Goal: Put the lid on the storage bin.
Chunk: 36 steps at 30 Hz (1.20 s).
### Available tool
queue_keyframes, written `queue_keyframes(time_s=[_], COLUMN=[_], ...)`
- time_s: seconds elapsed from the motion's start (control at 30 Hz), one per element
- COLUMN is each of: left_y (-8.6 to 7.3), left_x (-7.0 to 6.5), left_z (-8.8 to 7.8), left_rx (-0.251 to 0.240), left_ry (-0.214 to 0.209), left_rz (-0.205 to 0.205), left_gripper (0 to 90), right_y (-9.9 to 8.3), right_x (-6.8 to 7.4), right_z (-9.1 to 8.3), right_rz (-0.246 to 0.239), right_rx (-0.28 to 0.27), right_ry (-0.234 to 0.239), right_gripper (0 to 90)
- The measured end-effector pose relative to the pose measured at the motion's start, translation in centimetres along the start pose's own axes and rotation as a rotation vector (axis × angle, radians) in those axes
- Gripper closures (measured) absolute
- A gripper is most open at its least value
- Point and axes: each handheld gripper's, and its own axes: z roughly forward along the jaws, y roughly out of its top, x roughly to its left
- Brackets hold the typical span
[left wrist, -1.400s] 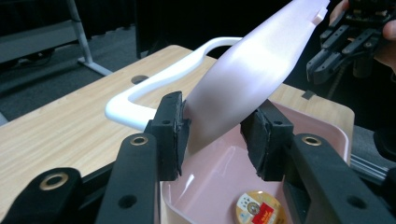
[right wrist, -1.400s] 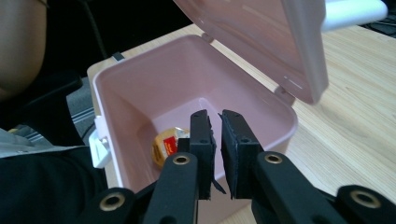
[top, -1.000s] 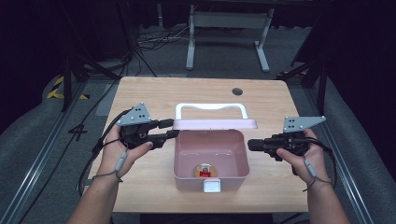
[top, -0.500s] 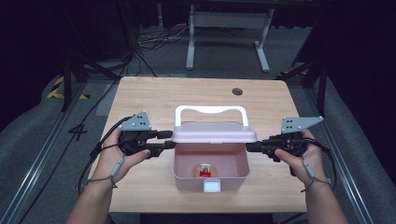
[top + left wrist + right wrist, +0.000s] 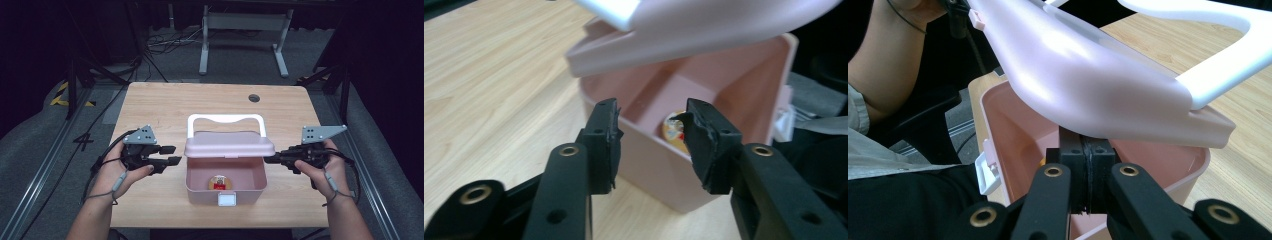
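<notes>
**Pink box lid half raised, right tool pinching its edge**

Seen from the high view, a pale pink plastic box [image 5: 226, 182] with a white latch on its front wall sits near the front of the light wooden surface [image 5: 165, 102]. Its pink hinged lid [image 5: 230, 145] with a white carry handle [image 5: 225, 120] hangs partly lowered over the open box. A small round tin with a red and yellow label [image 5: 219, 182] lies on the box floor. The right tool [image 5: 268, 159] reaches in from the right, its closed tips at the lid's right edge. The left tool [image 5: 172, 154] hovers just left of the box, apart from it, its jaws parted with nothing between them; they have just been opening.

From the left gripper view, the left tool [image 5: 651, 135] shows its two black jaws moderately apart and empty. Beyond them stands the box's near wall [image 5: 649, 165], the round tin [image 5: 674, 131] is visible through the gap, and the lid [image 5: 704, 30] tilts above.

From the right gripper view, the right tool [image 5: 1087, 172] has its jaws pressed together on the lid's lower rim. The lid [image 5: 1088, 95] slopes overhead, with the white handle [image 5: 1218, 45] at upper right. The open box [image 5: 1018, 135] lies below, and a person's sleeve shows at left.
</notes>
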Motion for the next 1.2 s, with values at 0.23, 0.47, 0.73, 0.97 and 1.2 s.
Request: queue_keyframes(time_s=[0.23,0.47,0.73,0.97,1.2], left_y=[-0.2,-0.9,-1.6,-2.4,-2.4], left_x=[1.2,3.3,5.4,7.2,7.5], left_z=[-0.2,0.1,0.3,0.5,0.4], left_rx=[-0.012,-0.038,-0.081,-0.114,-0.151], left_ry=[0.077,0.139,0.251,0.328,0.346], left_rz=[-0.023,-0.068,-0.122,-0.169,-0.187], left_gripper=[53.5,50.2,33.0,30.5,30.2], right_y=[-0.1,-0.3,-0.4,-0.6,-0.8], right_x=[0.2,0.7,1.3,1.6,1.9], right_z=[0.1,0.2,0.2,0.2,0.3], right_rz=[0.000,0.000,-0.002,-0.003,-0.003], right_rx=[0.013,0.043,0.077,0.122,0.171], right_ry=[0.001,0.005,-0.001,-0.012,-0.013], right_gripper=[89.6,89.7,90.0,90.0,90.0])
